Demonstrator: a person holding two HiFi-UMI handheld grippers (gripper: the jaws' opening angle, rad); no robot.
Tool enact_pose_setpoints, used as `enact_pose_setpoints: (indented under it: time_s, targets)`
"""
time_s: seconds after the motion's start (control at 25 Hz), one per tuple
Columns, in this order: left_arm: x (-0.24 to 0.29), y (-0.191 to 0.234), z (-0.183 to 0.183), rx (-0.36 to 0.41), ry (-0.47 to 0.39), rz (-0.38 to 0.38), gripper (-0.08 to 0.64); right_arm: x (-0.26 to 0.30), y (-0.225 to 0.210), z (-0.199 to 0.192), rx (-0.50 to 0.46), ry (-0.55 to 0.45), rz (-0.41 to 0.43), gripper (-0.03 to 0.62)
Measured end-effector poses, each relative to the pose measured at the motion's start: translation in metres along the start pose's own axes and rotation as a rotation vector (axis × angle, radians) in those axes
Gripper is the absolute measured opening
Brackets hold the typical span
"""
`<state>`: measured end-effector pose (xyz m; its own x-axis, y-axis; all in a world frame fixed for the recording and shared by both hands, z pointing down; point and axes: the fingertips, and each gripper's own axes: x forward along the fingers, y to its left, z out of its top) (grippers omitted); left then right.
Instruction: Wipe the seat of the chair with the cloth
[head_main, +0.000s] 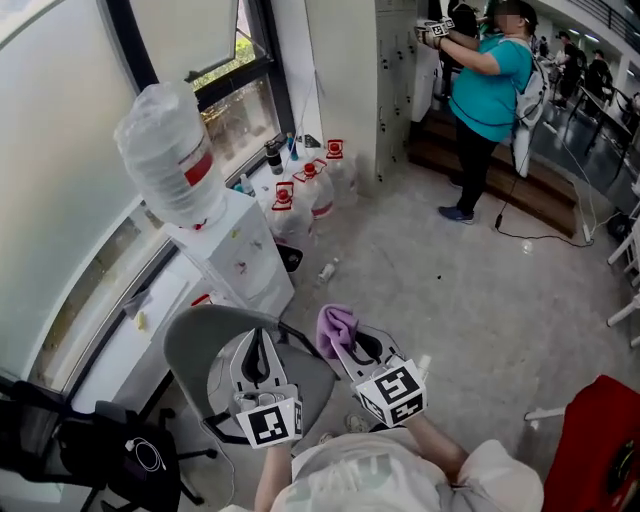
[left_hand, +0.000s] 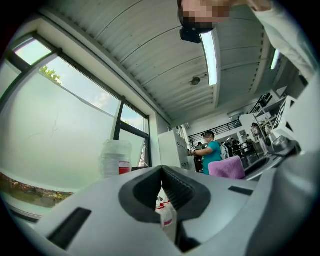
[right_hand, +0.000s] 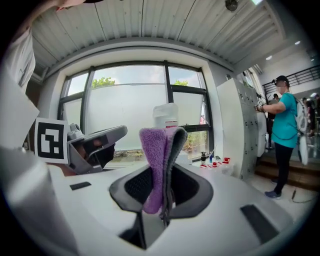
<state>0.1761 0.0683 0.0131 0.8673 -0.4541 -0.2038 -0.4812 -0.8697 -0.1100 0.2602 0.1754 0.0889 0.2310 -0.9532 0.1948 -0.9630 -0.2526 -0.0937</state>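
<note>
I hold both hand-held grippers out in front of my chest, side by side, pointing away from me over the chair seat (head_main: 192, 348). My left hand-held gripper (head_main: 259, 340) hangs above the middle of the grey seat with its jaws together at the tips and nothing between them; its own view shows the closed tips (left_hand: 162, 169) tilted up toward the window and ceiling. My right hand-held gripper (head_main: 347, 340) sits over the seat's right edge, just beside the left one, its jaws clamped on the purple cloth (head_main: 336, 325). In the right gripper view the cloth (right_hand: 152, 160) stands folded upright in the grip and laps over the tip of one jaw. The cloth is held above the seat, not touching it. Just beyond the chair, on its window side, stands a white water dispenser (head_main: 238, 255) topped by a large clear bottle (head_main: 170, 150). Farther behind it, water jugs (head_main: 318, 195) are grouped on the floor (head_main: 450, 290) by the window. Well beyond the chair a person in a teal shirt (head_main: 487, 85) stands facing a wall. A black chair (head_main: 75, 450) sits to the seat's left.
</note>
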Motion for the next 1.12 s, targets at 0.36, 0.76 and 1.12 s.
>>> enact_pose_setpoints:
  time_s: [0.36,0.76,1.12]
  targets:
    - [-0.064,0.095,-0.009,0.08,0.073,0.357,0.012,0.081,0.078,0.001,-0.062,0.068,0.353,0.087]
    - [-0.185,0.204,-0.078,0.006,0.2,0.706,0.012,0.169,0.214,-0.07,-0.031,0.257,0.722,0.089]
    - [-0.261,0.242,-0.226,-0.045,0.347,0.827,0.012,0.258,0.295,-0.284,-0.097,0.573,0.869,0.088]
